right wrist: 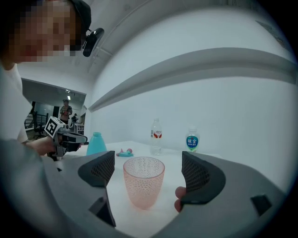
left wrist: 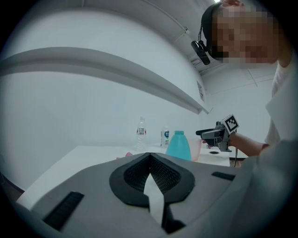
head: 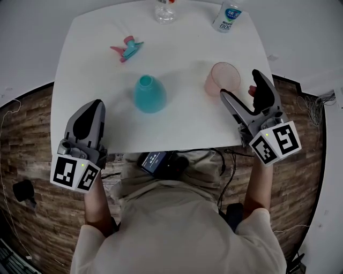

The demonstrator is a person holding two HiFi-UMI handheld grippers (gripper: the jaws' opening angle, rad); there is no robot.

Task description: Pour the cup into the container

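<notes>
— Pink cup?
— Upright on the table, near its right edge, between the spread jaws of the right gripper. Not yet pinched.
— Step in hand?
— Reaching to grasp, most likely. Next: close on the cup wall, lift, carry left to the teal container, tip over its narrow mouth.
— Left gripper?
— Jaws clenched on nothing, by the near left corner.
— Room?
— Bare table between cup and container. Spray head and water bottle well apart, far side.

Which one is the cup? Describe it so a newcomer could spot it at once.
On the white table, look to the near right corner, at the open right gripper. The cup between its jaws is a pale pink, see-through tumbler with a dimpled wall, unlike the opaque teal bottle to its left.
</notes>
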